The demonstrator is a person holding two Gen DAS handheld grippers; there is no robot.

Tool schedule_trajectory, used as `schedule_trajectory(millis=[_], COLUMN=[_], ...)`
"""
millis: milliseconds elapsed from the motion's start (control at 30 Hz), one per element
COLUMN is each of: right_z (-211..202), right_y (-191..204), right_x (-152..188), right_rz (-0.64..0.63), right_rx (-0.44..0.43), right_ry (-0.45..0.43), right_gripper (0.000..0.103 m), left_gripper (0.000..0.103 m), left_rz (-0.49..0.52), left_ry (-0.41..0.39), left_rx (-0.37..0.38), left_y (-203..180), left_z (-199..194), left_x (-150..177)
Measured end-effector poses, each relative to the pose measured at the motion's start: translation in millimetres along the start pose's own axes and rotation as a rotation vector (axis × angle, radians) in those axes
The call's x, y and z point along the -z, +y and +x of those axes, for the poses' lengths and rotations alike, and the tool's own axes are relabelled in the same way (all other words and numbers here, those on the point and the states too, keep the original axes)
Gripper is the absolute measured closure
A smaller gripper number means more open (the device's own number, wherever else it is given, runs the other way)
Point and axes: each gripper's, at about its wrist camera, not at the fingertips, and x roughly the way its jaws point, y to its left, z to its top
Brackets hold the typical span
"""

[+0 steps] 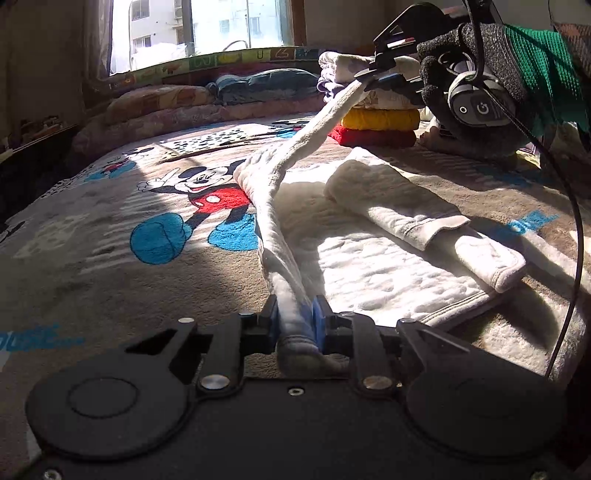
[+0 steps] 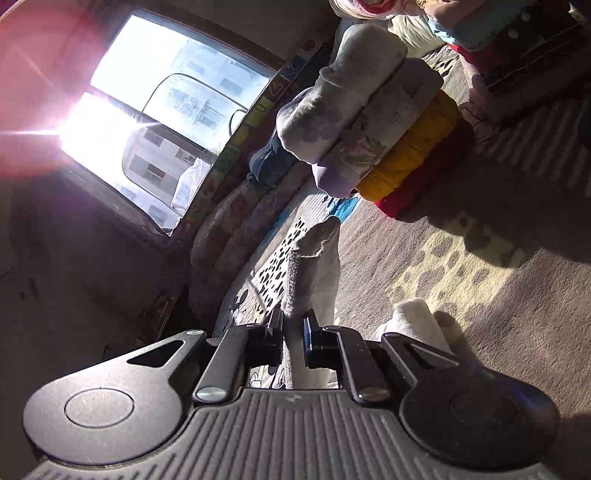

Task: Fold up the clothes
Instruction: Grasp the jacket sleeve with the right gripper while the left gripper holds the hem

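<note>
A white fleece garment [image 1: 369, 254] lies spread on the cartoon-print blanket [image 1: 110, 236], one sleeve [image 1: 424, 206] folded across its body. My left gripper [image 1: 295, 321] is shut on the garment's near edge. That edge runs taut up and to the right to my right gripper [image 1: 373, 74], held in a gloved hand [image 1: 480, 85] above the bed and shut on the far end. In the right wrist view the right gripper [image 2: 293, 328] clamps a strip of the white cloth [image 2: 314, 266] that sticks up beyond its fingers.
A stack of folded clothes [image 1: 376, 122] in red, yellow and white stands behind the garment, seen also as the tilted stack [image 2: 388, 140]. Rolled bedding [image 1: 166, 103] lines the window wall [image 1: 207, 29]. A black cable [image 1: 576, 221] hangs at the right.
</note>
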Motion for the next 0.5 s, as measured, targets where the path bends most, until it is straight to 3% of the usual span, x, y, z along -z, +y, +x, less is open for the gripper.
schedule_trajectory(millis=[67,200,300,500], right_z=[1.0,-0.4,0.1,6.2], right_y=[-0.7,-11.1,-21.1,-31.7], right_x=[-6.1,-17.1,-22.6,-20.7], right_rz=[-0.020,-0.024,-0.035,-0.081], right_rx=[0.006,0.024,0.048,0.069], right_ry=[-0.005,-0.023,-0.026,0.010], right_gripper=[0.091,0.091,0.091,0.091], left_gripper=[0.088,0.089,0.089,0.089], left_rz=[0.148,0.351,0.391,0.330], left_ry=[-0.020,-0.046,-0.059,-0.051], left_rx=[-0.041,-0.075,-0.053,0.013], left_y=[-24.2,-56.8,-64.3,-58.8], left_z=[1.2,7.1,9.7,20.9], left_x=[1.2,6.1,6.7,-1.7])
